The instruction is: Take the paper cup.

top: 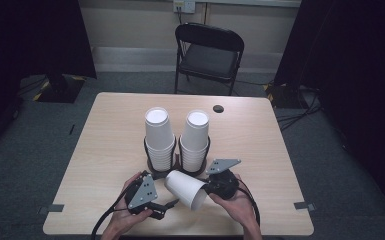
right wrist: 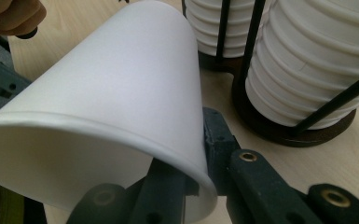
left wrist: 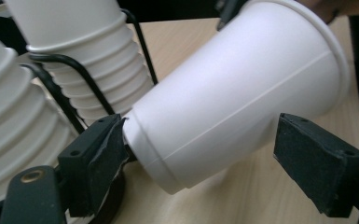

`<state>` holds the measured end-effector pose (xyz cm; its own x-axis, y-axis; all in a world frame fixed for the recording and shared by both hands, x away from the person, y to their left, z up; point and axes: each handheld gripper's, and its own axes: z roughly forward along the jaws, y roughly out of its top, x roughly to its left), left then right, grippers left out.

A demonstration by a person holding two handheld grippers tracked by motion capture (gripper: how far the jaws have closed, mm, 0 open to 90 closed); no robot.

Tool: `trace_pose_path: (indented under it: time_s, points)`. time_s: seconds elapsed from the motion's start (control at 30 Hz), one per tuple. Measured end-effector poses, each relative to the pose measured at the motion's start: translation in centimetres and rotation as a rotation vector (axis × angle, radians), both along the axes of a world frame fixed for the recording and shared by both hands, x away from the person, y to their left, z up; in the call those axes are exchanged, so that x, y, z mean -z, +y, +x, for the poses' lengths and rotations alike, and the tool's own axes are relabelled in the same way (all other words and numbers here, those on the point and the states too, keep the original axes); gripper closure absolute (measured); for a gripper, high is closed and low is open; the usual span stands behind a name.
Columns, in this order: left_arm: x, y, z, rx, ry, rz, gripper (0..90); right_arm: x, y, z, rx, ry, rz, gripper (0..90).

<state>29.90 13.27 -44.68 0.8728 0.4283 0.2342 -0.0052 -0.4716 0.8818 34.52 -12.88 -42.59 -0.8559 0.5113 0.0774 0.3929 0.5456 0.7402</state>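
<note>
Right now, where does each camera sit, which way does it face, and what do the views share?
High view: above the person's table edge, looking forward and down at the table; both hands, left gripper and right gripper show.
Left gripper view: rides the left gripper, looking between its open jaws at the cup's closed end.
Right gripper view: rides the right gripper, its jaws pinching the cup's rim.
Shared: the held cup and both cup stacks.
</note>
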Motion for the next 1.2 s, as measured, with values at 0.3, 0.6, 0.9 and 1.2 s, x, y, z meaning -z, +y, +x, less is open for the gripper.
trace_pose_path:
  time_s: [0.3,0.6,0.9,1.2]
  points:
    - [0.5,-1.1,0.5,0.013,-0.031,0.089,10.6,-0.7,0.6,1.5,-0.063,0.084,-0.094,86.8]
    - [0.5,-2.0,0.8,0.030,-0.059,0.163,10.2,-1.7,1.8,2.6,-0.088,0.117,-0.189,86.9]
    - [0.3,-3.4,0.7,0.070,-0.081,0.194,6.4,-2.0,2.1,2.6,-0.104,0.102,-0.165,87.8]
    - [0.0,-4.6,0.9,0.055,-0.071,0.176,4.7,-2.3,2.3,2.7,-0.100,0.108,-0.127,88.3]
